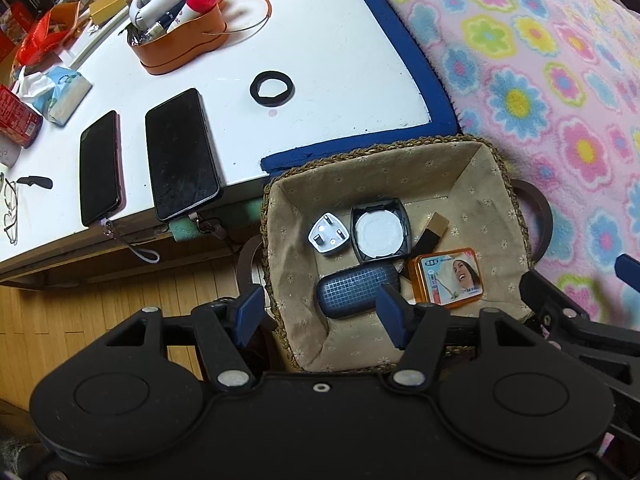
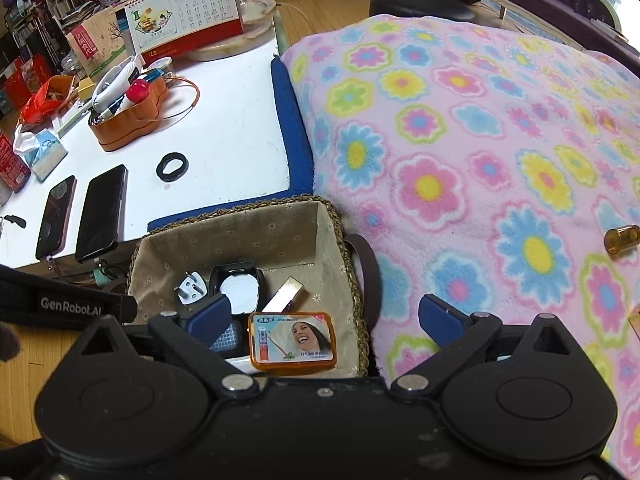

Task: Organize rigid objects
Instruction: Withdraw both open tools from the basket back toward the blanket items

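A woven basket with cloth lining [image 1: 472, 184] [image 2: 276, 240] stands between the white table and the flowered blanket. In it lie a white plug adapter [image 1: 327, 236] [image 2: 190, 290], a black square case with a white disc [image 1: 378, 234] [image 2: 239, 286], a dark blue grid-pattern case [image 1: 356, 290], a gold and black stick [image 1: 432, 230] [image 2: 286, 292] and an orange tin with a smiling face [image 1: 448, 276] [image 2: 292, 342]. My left gripper [image 1: 320, 314] is open and empty above the basket's near edge. My right gripper [image 2: 326, 326] is open and empty over the orange tin. A black ring [image 1: 272, 89] [image 2: 172, 166] lies on the table.
Two phones [image 1: 180, 160] [image 1: 100, 168] lie on the white table [image 1: 340, 40], with an orange organiser [image 1: 180, 44], a tissue pack [image 1: 60, 92] and glasses [image 1: 10, 212]. An amber bottle [image 2: 622, 240] lies on the flowered blanket [image 2: 480, 140]. A desk calendar [image 2: 184, 16] stands at the back.
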Available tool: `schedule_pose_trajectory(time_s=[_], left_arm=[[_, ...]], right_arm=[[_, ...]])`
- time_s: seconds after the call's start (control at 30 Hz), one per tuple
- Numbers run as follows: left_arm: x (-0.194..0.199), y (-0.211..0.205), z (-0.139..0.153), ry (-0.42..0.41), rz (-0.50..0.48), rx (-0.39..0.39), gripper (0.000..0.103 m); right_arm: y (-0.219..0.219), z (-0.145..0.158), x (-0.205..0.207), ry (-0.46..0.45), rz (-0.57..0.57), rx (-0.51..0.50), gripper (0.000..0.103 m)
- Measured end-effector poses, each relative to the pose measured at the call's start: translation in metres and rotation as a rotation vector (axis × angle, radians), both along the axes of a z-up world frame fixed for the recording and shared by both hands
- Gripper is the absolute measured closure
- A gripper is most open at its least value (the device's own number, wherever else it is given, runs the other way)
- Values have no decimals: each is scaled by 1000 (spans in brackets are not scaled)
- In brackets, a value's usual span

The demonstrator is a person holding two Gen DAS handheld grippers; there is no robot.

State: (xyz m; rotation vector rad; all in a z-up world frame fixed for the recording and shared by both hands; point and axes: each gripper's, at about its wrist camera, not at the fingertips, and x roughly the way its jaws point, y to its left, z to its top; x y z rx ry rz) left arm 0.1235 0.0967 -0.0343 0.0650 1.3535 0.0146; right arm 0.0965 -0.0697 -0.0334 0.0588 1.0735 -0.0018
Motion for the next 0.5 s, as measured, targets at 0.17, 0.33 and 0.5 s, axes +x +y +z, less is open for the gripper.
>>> schedule_pose_trajectory(time_s=[0.17,0.33,0.5], left_arm=[[-2,-3,2,-10,-17,25,39],[-3,-5,1,-4,-34,28,39],[-5,-8,2,-11,-49,39,39]], right_arm=[[-3,2,-3,-4,-10,-4,0],[-7,5,-6,-7,-17,-4,0],[-11,7,-8,-11,-26,-3,0]])
